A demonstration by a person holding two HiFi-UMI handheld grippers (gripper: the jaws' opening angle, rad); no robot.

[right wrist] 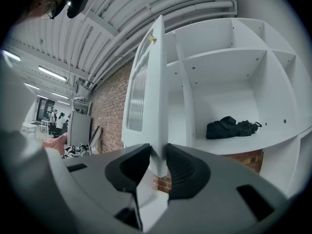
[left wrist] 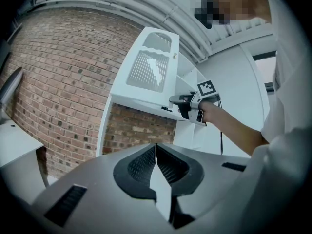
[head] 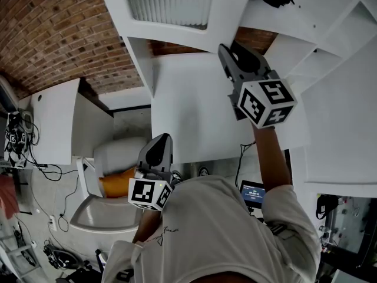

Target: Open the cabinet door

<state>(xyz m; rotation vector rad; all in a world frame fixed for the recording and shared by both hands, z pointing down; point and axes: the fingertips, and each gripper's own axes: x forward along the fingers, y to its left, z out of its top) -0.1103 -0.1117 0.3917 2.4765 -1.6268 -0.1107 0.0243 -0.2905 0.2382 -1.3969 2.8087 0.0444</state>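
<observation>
Right gripper view: right gripper (right wrist: 157, 155) pinches the lower edge of the door (right wrist: 145, 82), which stands ajar left of the shelves (right wrist: 229, 56). Left gripper (left wrist: 156, 154) is closed on nothing. Risk: the thin-edge pinch slips if the pull strays off the hinge arc.

My left gripper (left wrist: 156, 147), jaws pressed together with nothing between. Beyond them stands the white cabinet door (left wrist: 146, 72) with its ribbed pane, open before a brick wall (left wrist: 58, 82) — the right gripper (left wrist: 187, 104) meets its lower edge.
</observation>
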